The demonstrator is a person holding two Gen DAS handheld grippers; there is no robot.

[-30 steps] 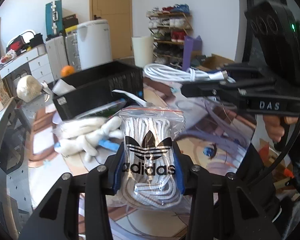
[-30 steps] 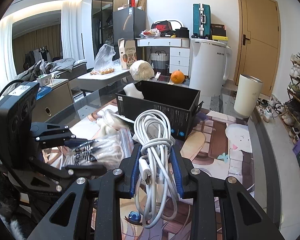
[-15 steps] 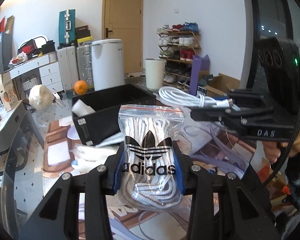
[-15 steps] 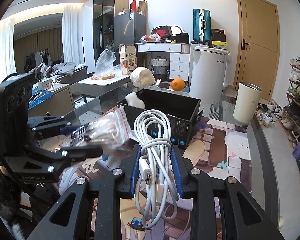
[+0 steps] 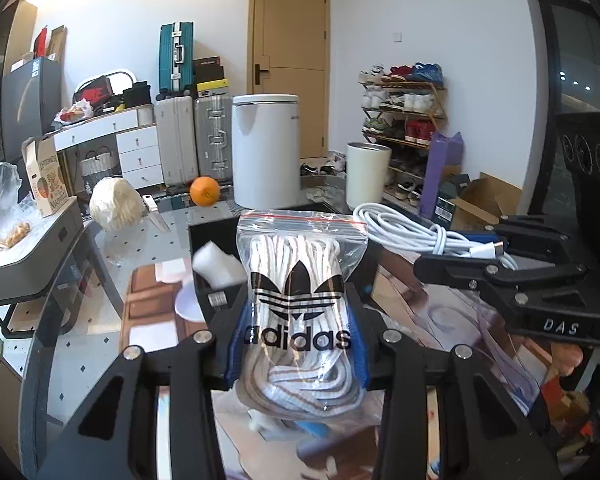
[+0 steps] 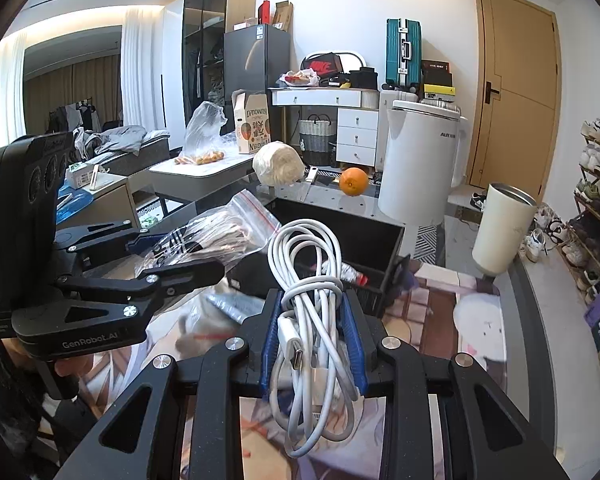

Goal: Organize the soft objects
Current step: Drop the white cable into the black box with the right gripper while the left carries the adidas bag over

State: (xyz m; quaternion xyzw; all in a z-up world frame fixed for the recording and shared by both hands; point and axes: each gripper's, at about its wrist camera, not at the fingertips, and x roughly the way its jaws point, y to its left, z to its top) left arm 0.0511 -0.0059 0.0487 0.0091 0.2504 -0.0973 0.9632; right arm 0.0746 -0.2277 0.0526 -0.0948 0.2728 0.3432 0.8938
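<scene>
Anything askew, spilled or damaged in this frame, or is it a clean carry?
Nothing stands out. The left gripper holds a sealed bag of laces upright, and the right gripper holds a tidy coil of white cable. Both hang above the black bin. Nothing looks spilled or torn.

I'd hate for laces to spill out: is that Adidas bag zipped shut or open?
Looks shut: the zip bag held by the left gripper shows its red seal strip flat and straight across the top.
</scene>
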